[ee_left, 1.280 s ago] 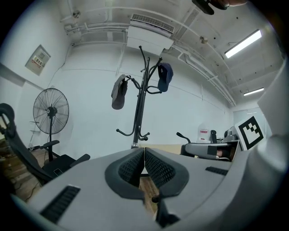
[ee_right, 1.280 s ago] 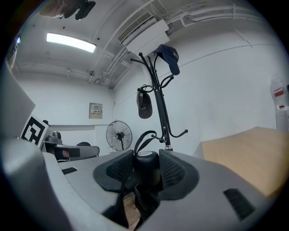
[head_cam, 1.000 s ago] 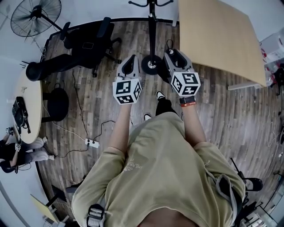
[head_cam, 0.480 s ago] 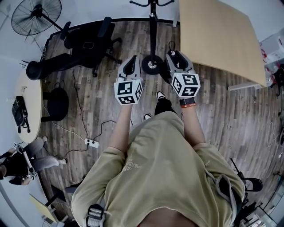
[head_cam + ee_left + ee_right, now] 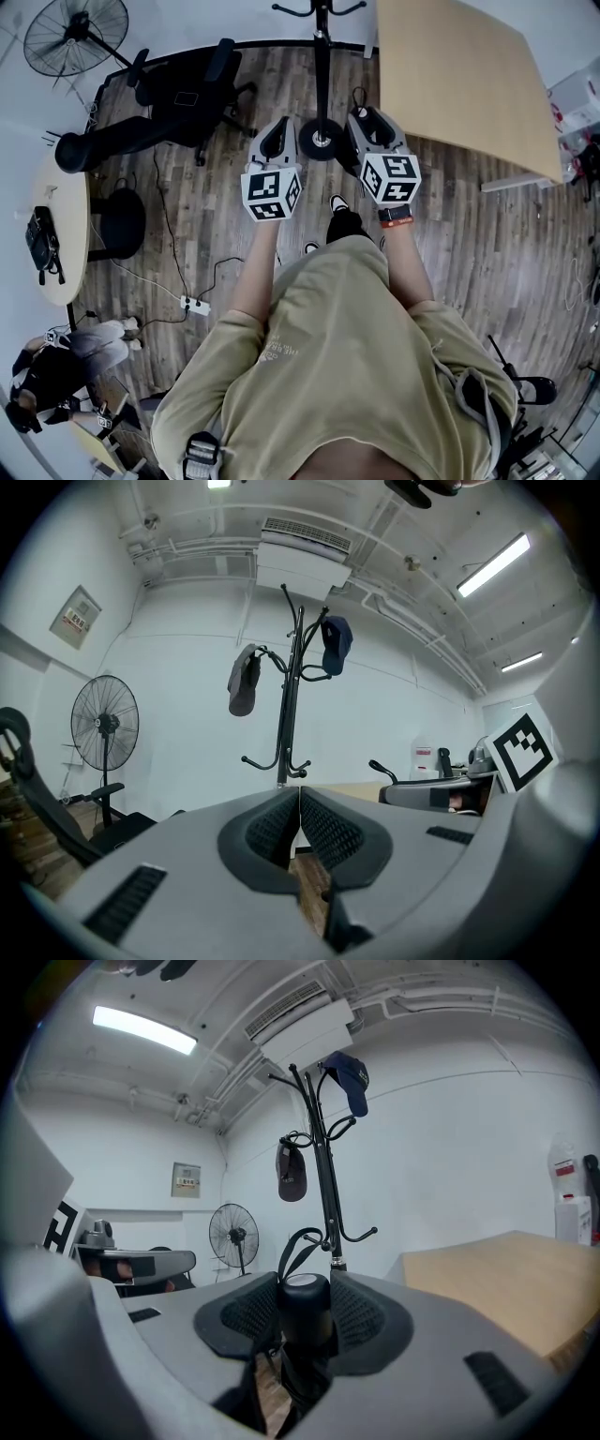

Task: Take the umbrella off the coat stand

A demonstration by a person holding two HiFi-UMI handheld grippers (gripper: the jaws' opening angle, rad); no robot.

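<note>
**Wooden floor, white room: little has moved, umbrella gripped**

Wooden floor (image 5: pixel 187 244) and white walls frame us as before. Over the last second the only real change is off to one side, where a bystander (image 5: pixel 56 370) has drifted along the room's edge. Neither of our hands has shifted. We read that as a pause, not a fresh step: the grasp is made and what remains is to carry the umbrella clear.

Our right gripper (image 5: pixel 305 1283) has its jaws partly spread and clamped on the umbrella (image 5: pixel 305 1312). The ribbed pads press on either side of its black cylindrical handle, whose flat end points forward out of the jaws. Its strap (image 5: pixel 292 1246) loops up and ahead of the jaws, towards a low hook on the coat stand (image 5: pixel 323 1147). From that gripper's view we cannot tell whether the loop still sits on the hook. From the head view it seems to hang apart from the pole, so we judge the umbrella free or nearly so.

Our left gripper (image 5: pixel 298 803) has its jaws pressed together with nothing between them. The stand rises straight ahead of them, and a grey cap (image 5: pixel 243 680) and a blue cap (image 5: pixel 336 639) hang high above.
</note>
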